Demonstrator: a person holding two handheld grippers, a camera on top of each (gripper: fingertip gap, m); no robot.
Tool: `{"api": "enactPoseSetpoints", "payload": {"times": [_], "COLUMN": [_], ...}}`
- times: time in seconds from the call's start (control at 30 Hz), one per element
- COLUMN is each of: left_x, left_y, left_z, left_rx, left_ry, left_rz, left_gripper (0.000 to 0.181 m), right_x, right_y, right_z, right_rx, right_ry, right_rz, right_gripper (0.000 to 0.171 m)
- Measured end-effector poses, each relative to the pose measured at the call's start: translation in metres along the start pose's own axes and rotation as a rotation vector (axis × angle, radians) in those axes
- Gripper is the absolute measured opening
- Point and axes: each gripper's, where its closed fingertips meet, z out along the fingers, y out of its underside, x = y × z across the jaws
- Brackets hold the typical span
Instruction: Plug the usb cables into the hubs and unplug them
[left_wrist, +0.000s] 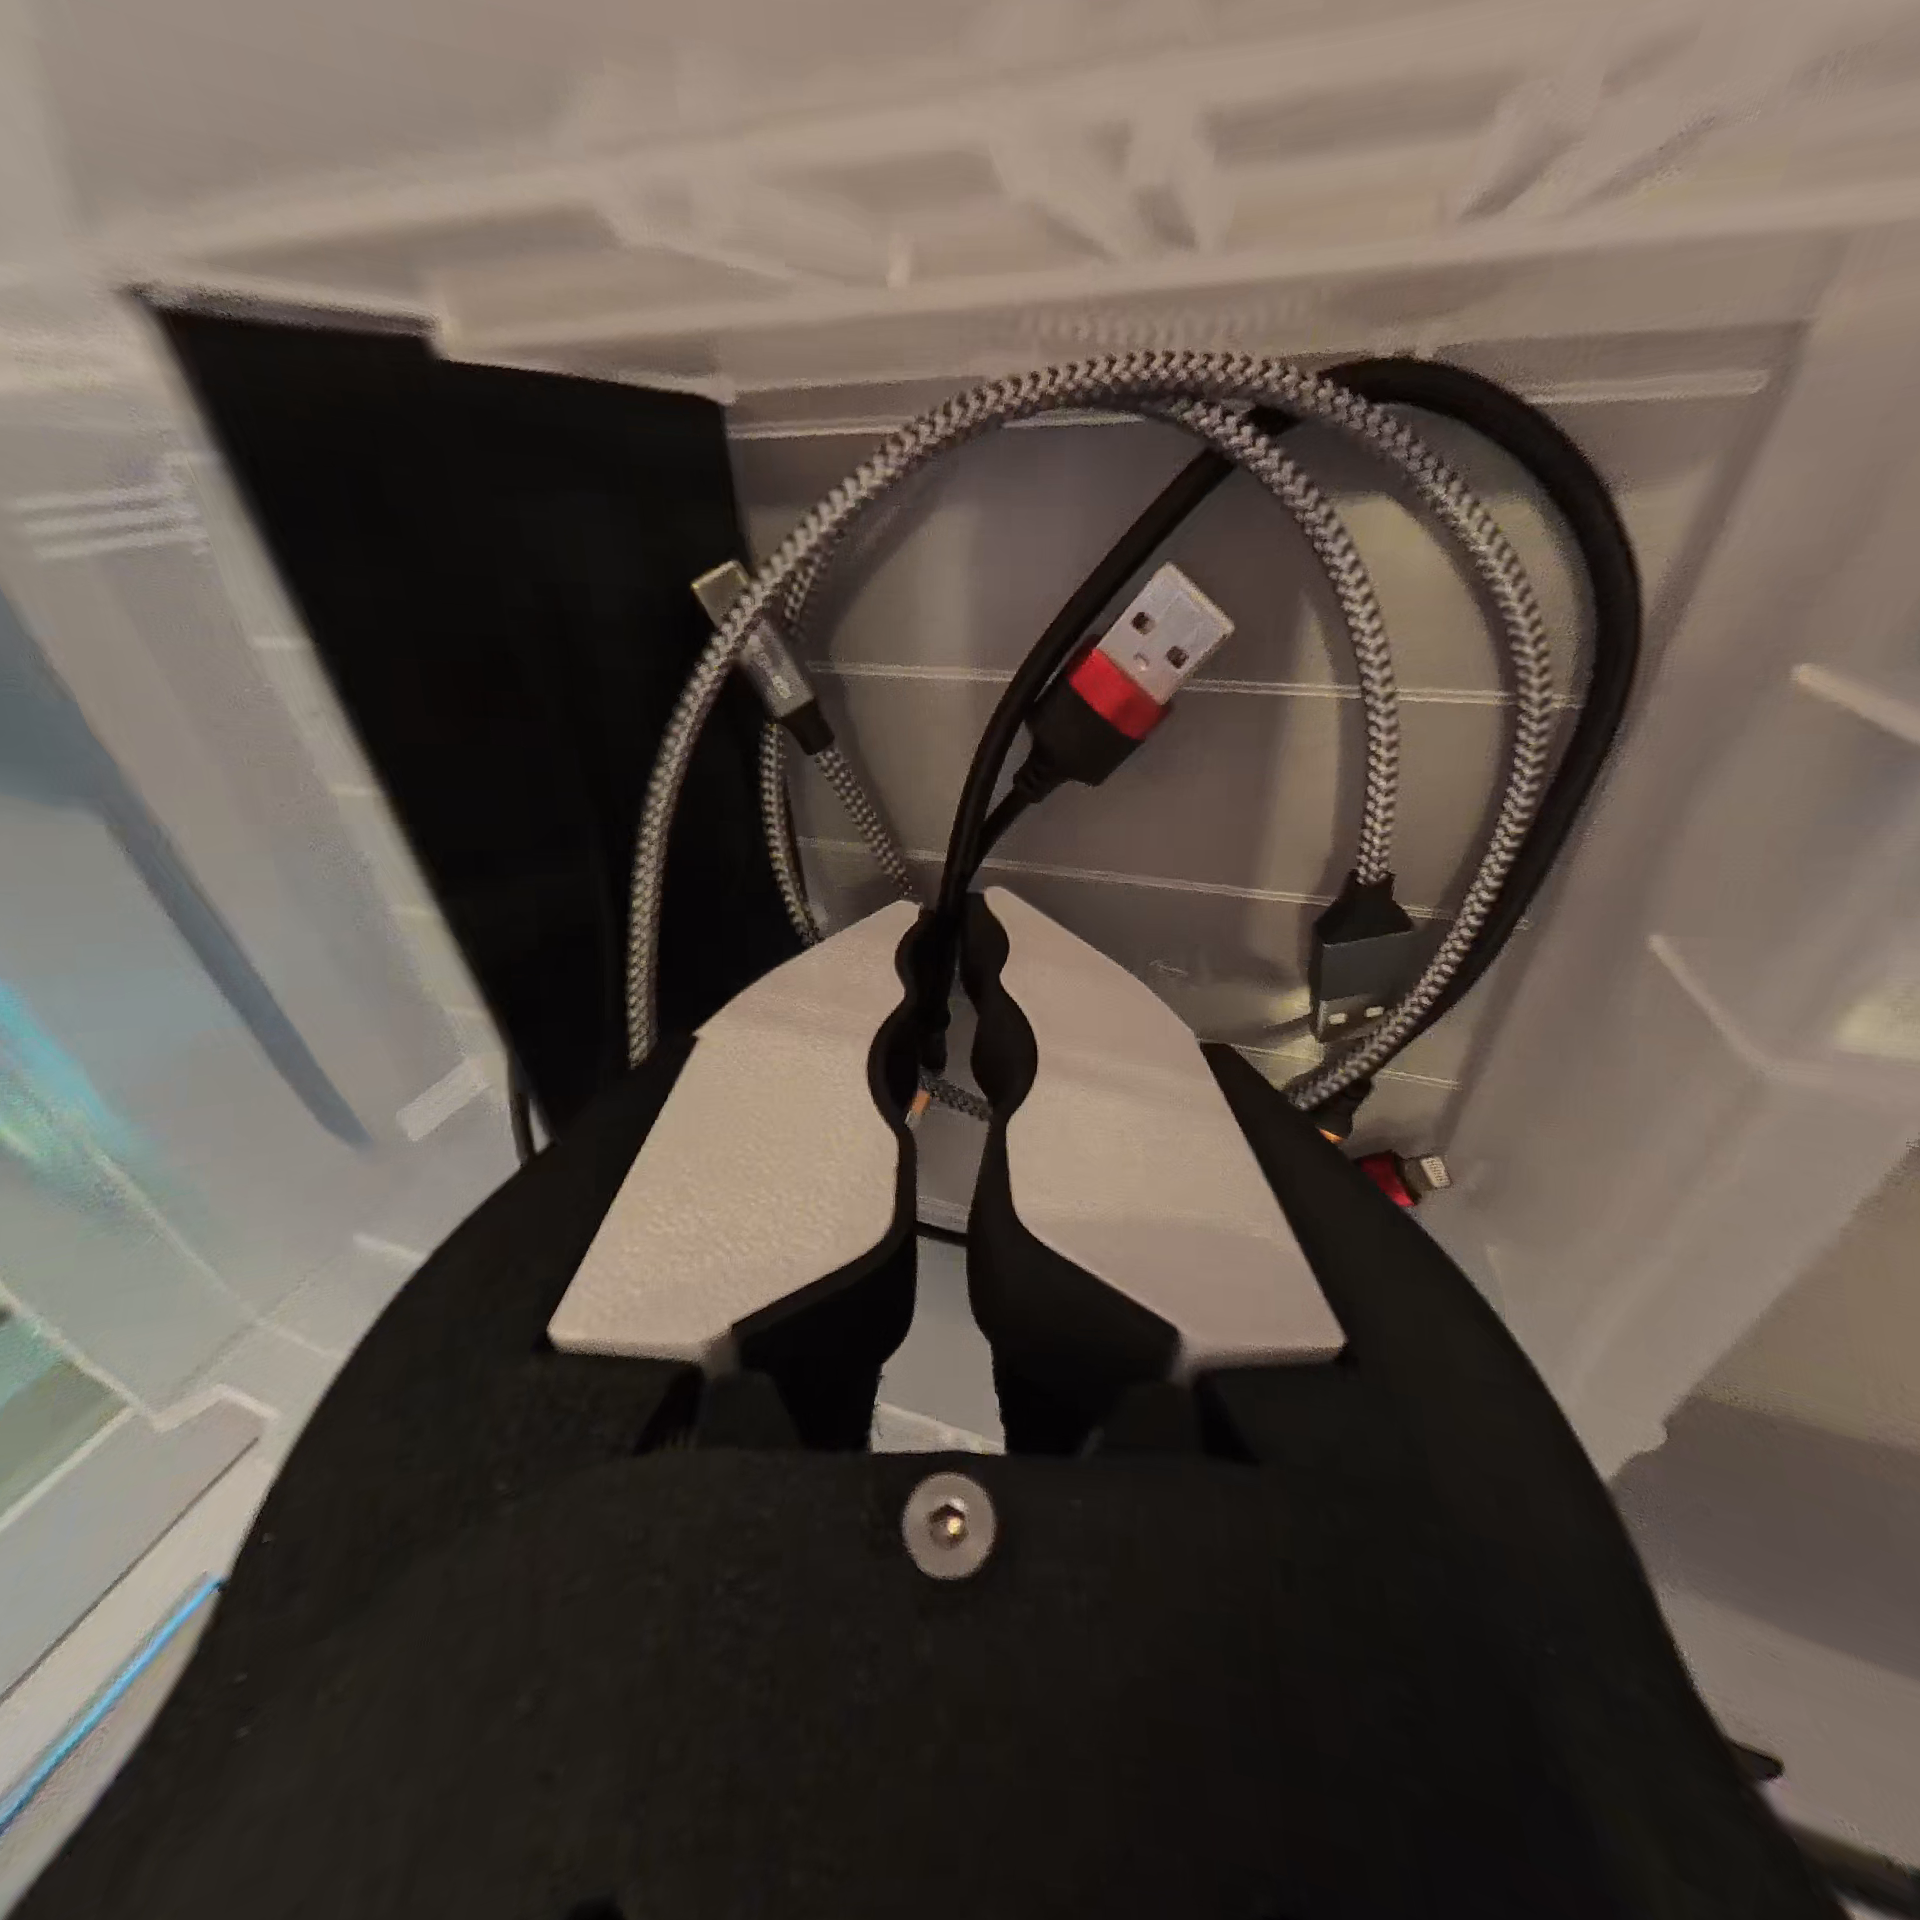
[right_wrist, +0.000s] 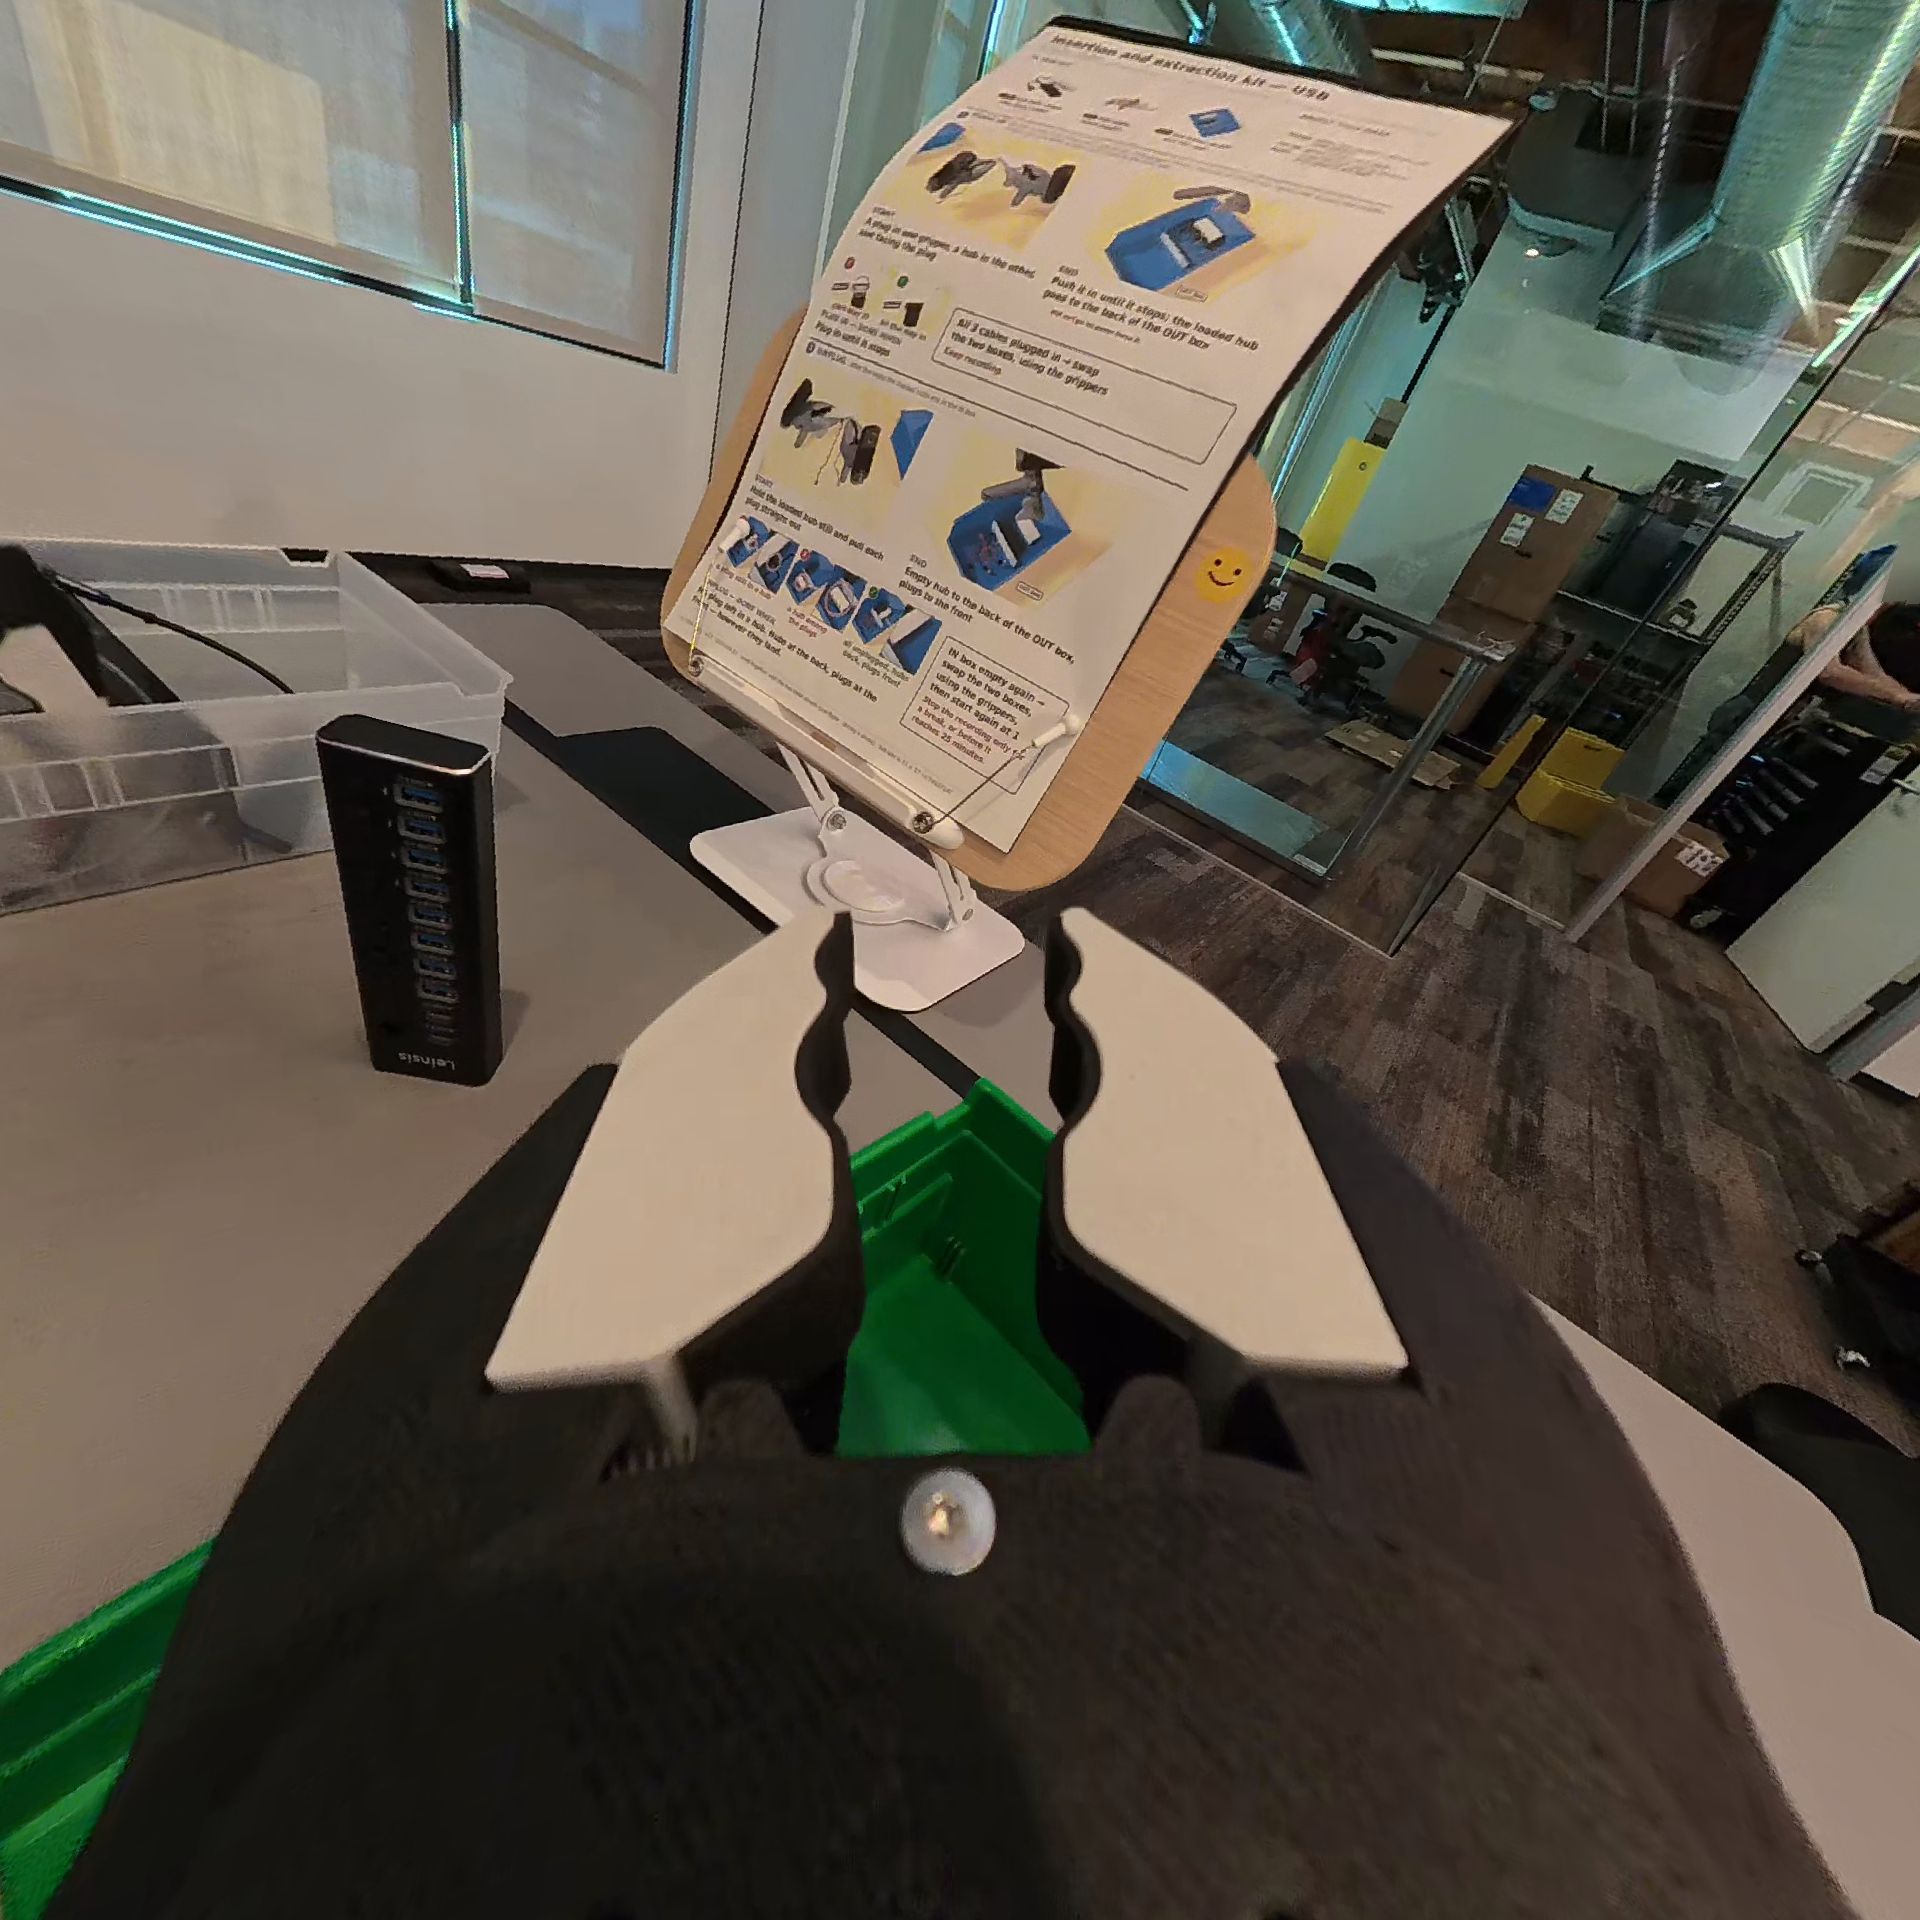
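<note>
Clear bin (left_wrist: 1662, 727) | left hand-held gripper (left_wrist: 948, 920) clamps black cable (left_wrist: 997, 748), red-collared plug (left_wrist: 1143, 649) pointing up-right | right hand-held gripper (right_wrist: 948, 935) open, empty

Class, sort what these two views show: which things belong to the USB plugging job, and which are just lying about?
Belongs to the job:
left hand-held gripper, shut on the black cable
red USB plug
grey braided cable
black hub, standing upright
right hand-held gripper, open

Lying about:
instruction sheet on its stand
green bin
clear bin
</note>
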Motion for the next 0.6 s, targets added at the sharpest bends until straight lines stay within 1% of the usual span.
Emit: {"api": "enactPoseSetpoints", "payload": {"times": [0.07, 0.17, 0.3, 0.43, 0.53, 0.6], "left_x": [-0.004, -0.016, -0.033, -0.041, -0.041, -0.038], "left_y": [-0.002, 0.0, 0.002, 0.009, 0.014, 0.012], "left_z": [-0.014, -0.041, -0.084, -0.11, -0.118, -0.127], "left_rx": [0.057, 0.159, 0.381, 0.604, 0.663, 0.705], "left_ry": [-0.038, -0.141, -0.252, -0.212, -0.156, -0.103], "left_rz": [-0.05, -0.148, -0.35, -0.587, -0.702, -0.745], "left_gripper": [0.004, 0.004, 0.004, 0.004, 0.004, 0.004], "right_x": [-0.002, -0.006, -0.012, -0.018, -0.021, -0.022], "right_y": [0.001, 0.002, 0.001, -0.001, -0.001, 0.0], "right_z": [0.002, 0.005, 0.009, 0.012, 0.014, 0.015], "right_rx": [-0.009, -0.021, -0.033, -0.034, -0.038, -0.043], "right_ry": [-0.004, -0.017, -0.033, -0.046, -0.055, -0.058], "right_rz": [-0.007, -0.019, -0.041, -0.059, -0.067, -0.069], "right_gripper": [0.036, 0.036, 0.036, 0.036, 0.036, 0.036]}}
